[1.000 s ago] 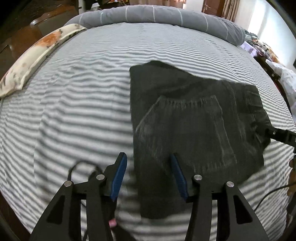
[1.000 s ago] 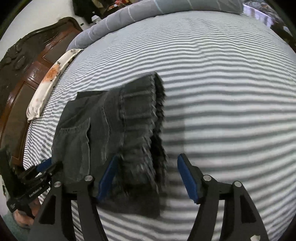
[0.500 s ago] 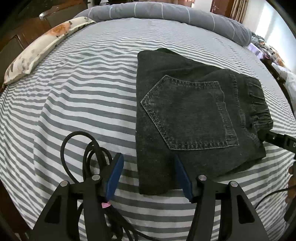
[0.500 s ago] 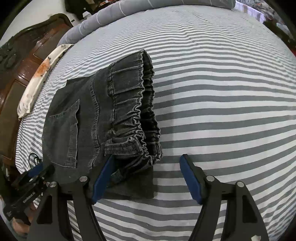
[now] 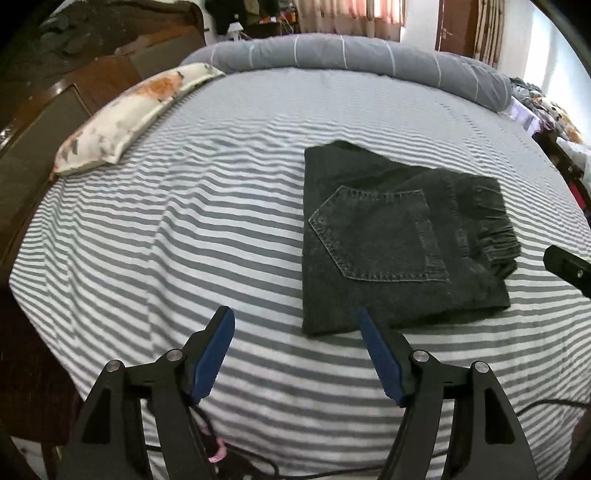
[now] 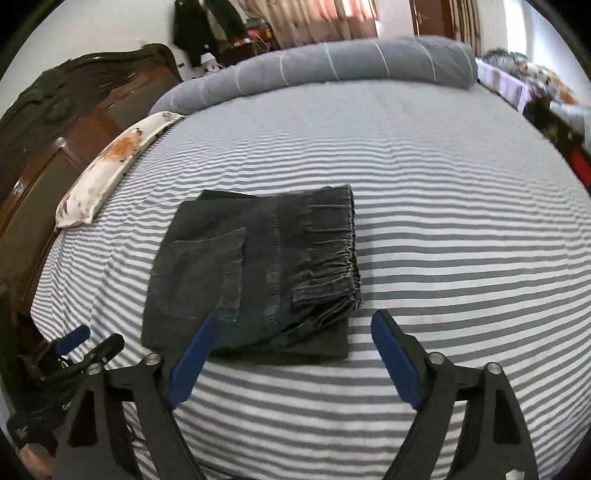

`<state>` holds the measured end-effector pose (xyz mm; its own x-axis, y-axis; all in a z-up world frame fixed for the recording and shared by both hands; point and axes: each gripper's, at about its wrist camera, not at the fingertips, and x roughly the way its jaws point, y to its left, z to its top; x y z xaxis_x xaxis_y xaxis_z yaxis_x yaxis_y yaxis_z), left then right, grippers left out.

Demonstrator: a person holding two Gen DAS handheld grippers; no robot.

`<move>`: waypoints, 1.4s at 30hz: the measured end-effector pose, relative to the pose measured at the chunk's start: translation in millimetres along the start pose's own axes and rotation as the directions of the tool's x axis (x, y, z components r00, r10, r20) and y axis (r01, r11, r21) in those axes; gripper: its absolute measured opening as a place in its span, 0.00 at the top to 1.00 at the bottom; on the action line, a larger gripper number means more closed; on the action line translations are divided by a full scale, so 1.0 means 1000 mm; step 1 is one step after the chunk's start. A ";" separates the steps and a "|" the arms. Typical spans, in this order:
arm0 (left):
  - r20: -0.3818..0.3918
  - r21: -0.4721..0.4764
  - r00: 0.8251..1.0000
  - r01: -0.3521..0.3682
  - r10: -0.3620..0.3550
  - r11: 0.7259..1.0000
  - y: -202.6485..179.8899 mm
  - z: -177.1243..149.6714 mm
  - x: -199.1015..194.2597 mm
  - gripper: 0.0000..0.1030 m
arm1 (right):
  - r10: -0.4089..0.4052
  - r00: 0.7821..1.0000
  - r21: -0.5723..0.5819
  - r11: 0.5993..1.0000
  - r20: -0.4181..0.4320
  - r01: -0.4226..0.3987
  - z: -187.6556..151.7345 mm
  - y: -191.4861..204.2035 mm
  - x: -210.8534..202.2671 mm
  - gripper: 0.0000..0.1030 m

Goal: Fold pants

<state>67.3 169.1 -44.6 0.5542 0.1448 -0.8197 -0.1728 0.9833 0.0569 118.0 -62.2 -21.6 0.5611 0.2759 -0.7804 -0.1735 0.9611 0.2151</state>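
The pants (image 5: 391, 243) are laid folded into a compact rectangle on the striped sheet (image 5: 184, 229), toward the side of the bed away from the pillow (image 5: 122, 122). In the right wrist view the pants (image 6: 251, 273) are seen with the gathered elastic waistband (image 6: 332, 258) turned away from the pillow (image 6: 110, 166).

The sheet is grey and white striped and is lightly wrinkled between the pants and the pillow. A rolled grey blanket (image 5: 351, 59) is placed along the far edge of the bed, beyond the pants. A dark wooden headboard (image 6: 55, 122) is located behind the pillow. Curtains (image 5: 351, 18) and a door (image 5: 448, 29) are visible past the blanket.

Compared with the earlier frames, both grippers are withdrawn from the pants, and more of the bed and room is shown. The jaws of the left gripper (image 5: 295, 354) and the right gripper (image 6: 291, 354) have just been opening; both are spread wide with nothing between them, and no pad is in contact with the fabric.

The pants are of dark washed denim. A back pocket (image 5: 373, 236) with pale stitching is presented face up. The lower layer is exposed slightly along the near edge.
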 end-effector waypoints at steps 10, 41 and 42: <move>0.048 -0.010 0.998 -0.026 0.026 1.000 -0.004 -0.021 -0.050 0.30 | -0.039 0.997 -0.056 0.998 0.063 0.043 -0.022 0.025 -0.037 0.10; 0.061 0.012 0.998 -0.003 0.003 1.000 -0.020 -0.053 -0.097 0.30 | -0.052 0.998 -0.063 0.996 0.041 0.055 -0.066 0.032 -0.067 0.09; 0.060 0.012 0.998 -0.005 0.004 1.000 -0.020 -0.054 -0.097 0.30 | -0.053 0.998 -0.064 0.996 0.040 0.056 -0.066 0.032 -0.067 0.09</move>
<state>-26.5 129.3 2.9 0.6013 0.1550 -0.7839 -0.1656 0.9839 0.0675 20.9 -50.7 -1.2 0.6015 0.2249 -0.7666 -0.1933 0.9720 0.1336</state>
